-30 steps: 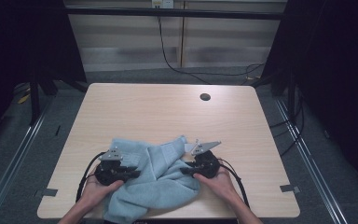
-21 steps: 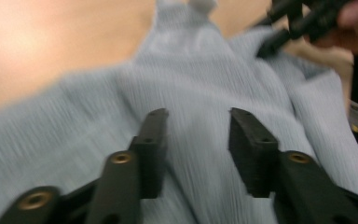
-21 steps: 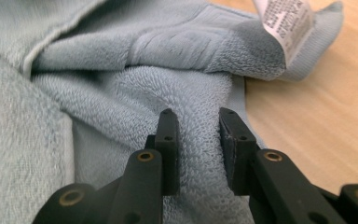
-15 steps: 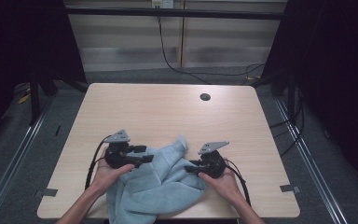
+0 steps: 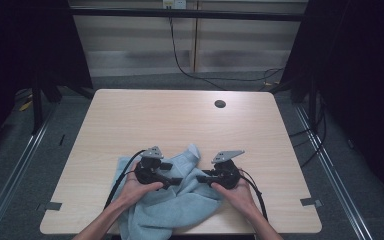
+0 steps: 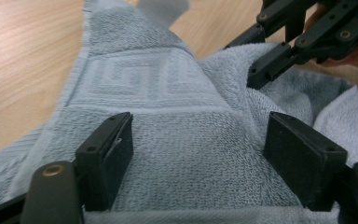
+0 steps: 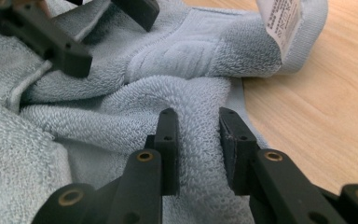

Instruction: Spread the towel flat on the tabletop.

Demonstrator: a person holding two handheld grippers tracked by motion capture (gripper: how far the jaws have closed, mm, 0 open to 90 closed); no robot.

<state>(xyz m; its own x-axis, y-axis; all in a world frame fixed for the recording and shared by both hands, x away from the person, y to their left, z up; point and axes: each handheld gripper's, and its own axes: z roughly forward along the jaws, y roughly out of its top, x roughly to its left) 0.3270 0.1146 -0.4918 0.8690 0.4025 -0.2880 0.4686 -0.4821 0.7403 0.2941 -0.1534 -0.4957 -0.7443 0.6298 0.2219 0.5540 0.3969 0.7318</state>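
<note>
While the left tongs gape, right tongs pinch towel.

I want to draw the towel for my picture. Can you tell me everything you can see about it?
The towel is pale blue-grey, fluffy terry cloth with a woven square-spiral band and a white printed label at one corner. It lies crumpled on the near edge of the wooden table, partly hanging over. The right gripper pinches a raised fold; the left gripper sits open over it.
</note>
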